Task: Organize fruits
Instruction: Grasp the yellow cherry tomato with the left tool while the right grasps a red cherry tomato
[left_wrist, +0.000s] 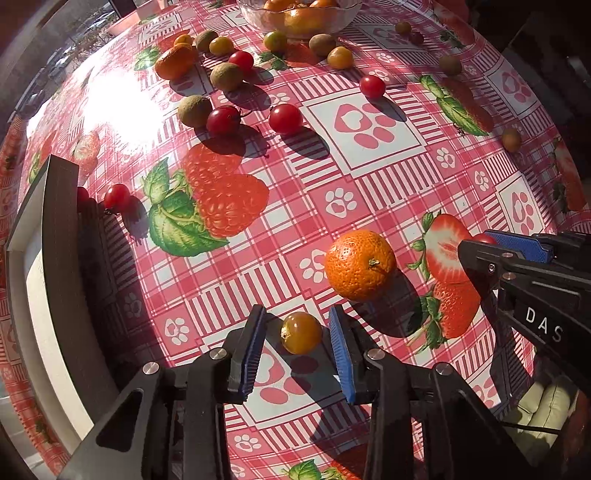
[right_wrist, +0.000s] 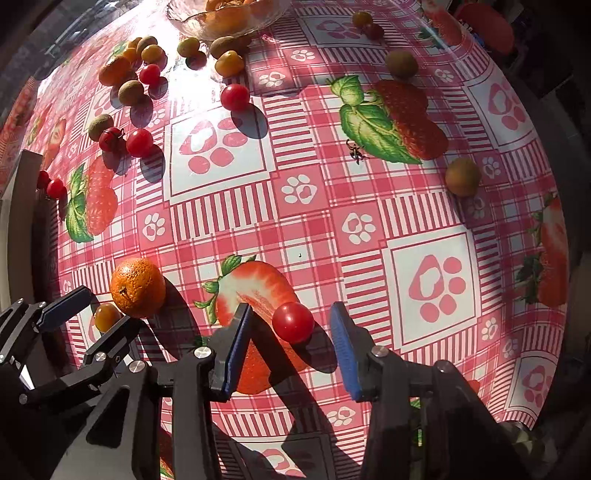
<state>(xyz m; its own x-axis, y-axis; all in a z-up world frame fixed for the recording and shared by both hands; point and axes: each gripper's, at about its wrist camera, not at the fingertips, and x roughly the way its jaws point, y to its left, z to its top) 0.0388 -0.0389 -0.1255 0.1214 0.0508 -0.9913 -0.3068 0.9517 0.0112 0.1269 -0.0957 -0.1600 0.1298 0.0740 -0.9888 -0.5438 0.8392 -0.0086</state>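
Observation:
My left gripper (left_wrist: 297, 312) points down at the table, and a small yellow-orange tomato (left_wrist: 301, 332) sits between its blue pads. A gap shows at the left pad, so the jaws stand open around it. A mandarin (left_wrist: 360, 264) lies just beyond, up and to the right. My right gripper (right_wrist: 291, 306) straddles a red cherry tomato (right_wrist: 293, 322) with space on both sides, open. In the right wrist view the left gripper (right_wrist: 110, 308) is at lower left by the mandarin (right_wrist: 137, 287). A glass bowl (left_wrist: 338, 20) holding mandarins stands at the far edge.
Several red tomatoes (left_wrist: 285, 118), brown kiwi-like fruits (left_wrist: 194, 110) and yellow tomatoes (left_wrist: 340, 57) lie scattered over the strawberry-print tablecloth (left_wrist: 406, 177) towards the bowl. A dark-rimmed white tray (left_wrist: 55, 258) lies along the left edge. One brown fruit (right_wrist: 462, 176) sits alone at the right.

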